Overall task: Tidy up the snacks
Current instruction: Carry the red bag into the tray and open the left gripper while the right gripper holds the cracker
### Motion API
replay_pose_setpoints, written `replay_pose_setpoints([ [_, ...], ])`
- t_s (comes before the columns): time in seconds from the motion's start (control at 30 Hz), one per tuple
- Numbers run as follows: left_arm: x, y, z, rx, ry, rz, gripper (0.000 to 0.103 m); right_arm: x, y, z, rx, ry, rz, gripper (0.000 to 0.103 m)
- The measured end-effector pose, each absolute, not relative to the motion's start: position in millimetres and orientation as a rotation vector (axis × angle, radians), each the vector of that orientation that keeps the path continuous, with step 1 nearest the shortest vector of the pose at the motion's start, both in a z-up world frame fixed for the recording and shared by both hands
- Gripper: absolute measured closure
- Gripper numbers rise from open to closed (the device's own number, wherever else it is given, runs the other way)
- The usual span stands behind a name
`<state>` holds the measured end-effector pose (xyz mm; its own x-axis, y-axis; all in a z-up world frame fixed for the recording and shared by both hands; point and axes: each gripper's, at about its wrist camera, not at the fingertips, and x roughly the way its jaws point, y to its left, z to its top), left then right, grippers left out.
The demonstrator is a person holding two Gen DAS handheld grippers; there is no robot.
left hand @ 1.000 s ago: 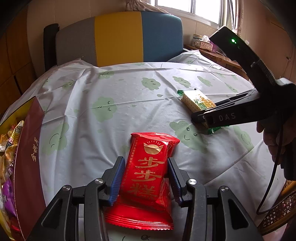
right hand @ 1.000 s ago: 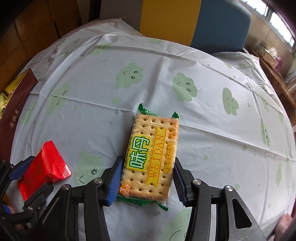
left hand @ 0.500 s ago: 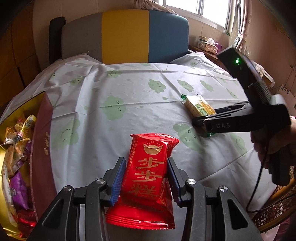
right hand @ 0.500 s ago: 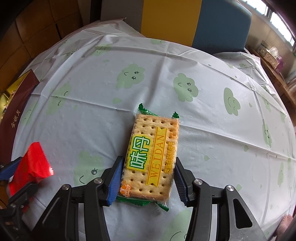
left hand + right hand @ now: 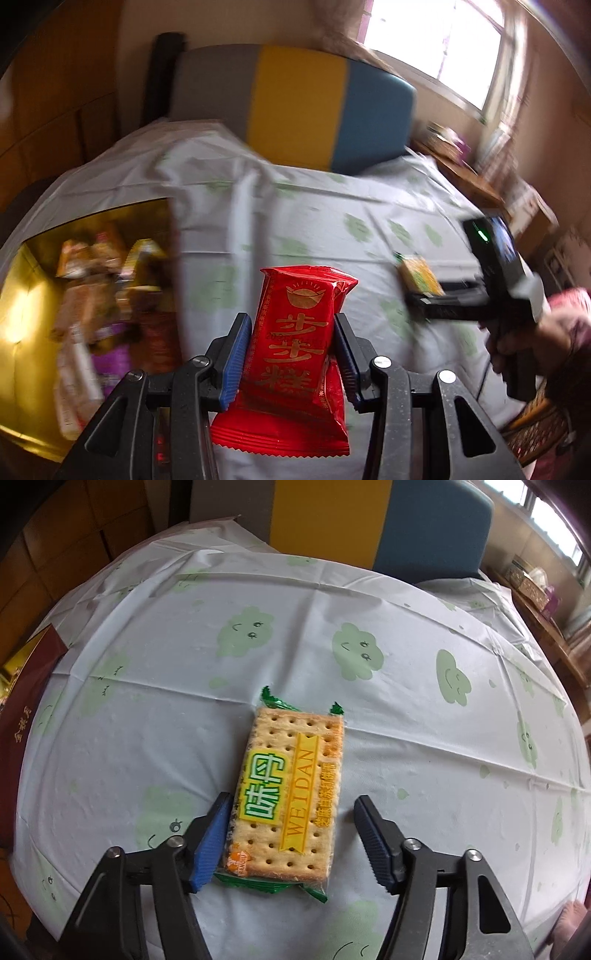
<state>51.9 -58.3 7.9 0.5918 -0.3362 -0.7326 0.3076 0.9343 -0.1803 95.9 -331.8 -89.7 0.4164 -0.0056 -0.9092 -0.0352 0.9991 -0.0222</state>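
Observation:
My left gripper (image 5: 290, 354) is shut on a red snack packet (image 5: 295, 354) with gold characters and holds it in the air above the table, to the right of a gold-lined snack box (image 5: 33, 310). My right gripper (image 5: 290, 834) is open around a cracker packet (image 5: 291, 794) marked WEIDAN that lies flat on the tablecloth; the left blue pad touches its edge, the right pad stands apart. The right gripper (image 5: 443, 299) and the cracker packet (image 5: 419, 275) also show in the left wrist view at the right.
The gold box holds several wrapped snacks (image 5: 96, 295); its dark red wall (image 5: 22, 716) shows at the left in the right wrist view. A white tablecloth with green clouds (image 5: 406, 738) covers the round table. A grey, yellow and blue chair (image 5: 295, 107) stands behind it.
My left gripper has lifted the red packet and swung left toward the gold box, with blur. My right gripper's jaws have opened wider around the cracker packet, which has not moved.

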Motion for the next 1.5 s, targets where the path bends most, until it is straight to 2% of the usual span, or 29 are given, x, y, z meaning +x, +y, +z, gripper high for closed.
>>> replay_pose_setpoints([
  [0.07,58.2,-32.2,10.6,-0.086,0.868,-0.324,0.058,95.3,-327.3,-89.2,-0.065,1.133,0.026,0.049],
  [0.37,71.4,93.7,1.6,-0.244,0.884,-0.029,0.058,94.9,-325.5,-89.3,-0.085,1.128,0.023,0.051],
  [0.57,81.3,135.7,-25.8,-0.291,0.943,0.087,0.058,93.7,-324.0,-88.6,-0.086,1.126,0.021,0.051],
  [0.9,77.6,148.5,-48.8,-0.304,1.007,0.132,0.053,92.4,-323.4,-88.3,-0.108,1.115,0.013,0.051],
  [1.5,57.6,108.7,-16.8,-0.159,0.923,0.167,0.053,91.5,-323.5,-87.7,-0.111,1.106,0.01,0.051],
])
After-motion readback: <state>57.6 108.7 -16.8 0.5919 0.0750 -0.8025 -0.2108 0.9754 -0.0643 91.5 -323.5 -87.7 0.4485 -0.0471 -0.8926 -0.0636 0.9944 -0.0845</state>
